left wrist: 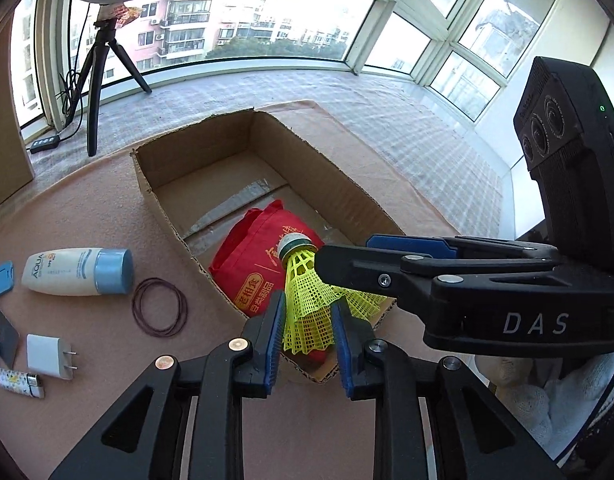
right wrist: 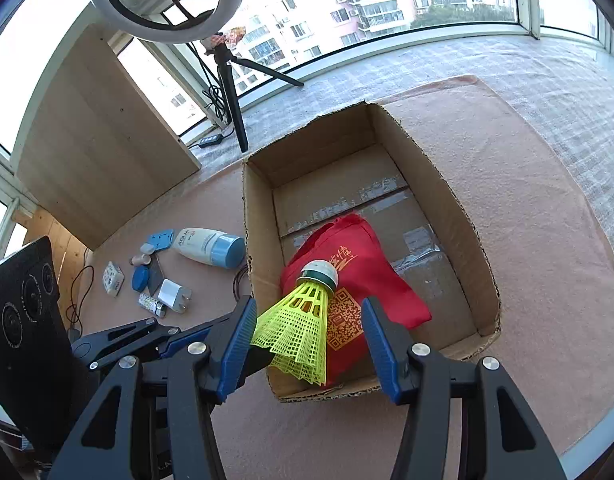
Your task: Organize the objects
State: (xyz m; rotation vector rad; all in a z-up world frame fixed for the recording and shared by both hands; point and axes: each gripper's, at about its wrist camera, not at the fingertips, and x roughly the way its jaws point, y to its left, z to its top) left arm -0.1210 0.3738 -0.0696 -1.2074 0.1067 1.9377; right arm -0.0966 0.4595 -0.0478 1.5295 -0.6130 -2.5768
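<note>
Centrally, a yellow plastic shuttlecock sits at lower centre of the left wrist view, its skirt pinched between the blue pads of the left gripper, cork tip pointing up the frame. It hangs over the near end of an open cardboard box, above a red cloth bag lying inside. From the right edge of that view the right gripper reaches in, its tip beside the shuttlecock. In the right wrist view the right gripper has its fingers spread wide, the shuttlecock between them, clear of the right-hand pad; contact with the other pad cannot be judged.

At left of the box, on the pink mat: a white lotion bottle with blue cap, a ring of rubber bands, a white charger plug and a lighter. At upper left stands a ring light on a tripod.
</note>
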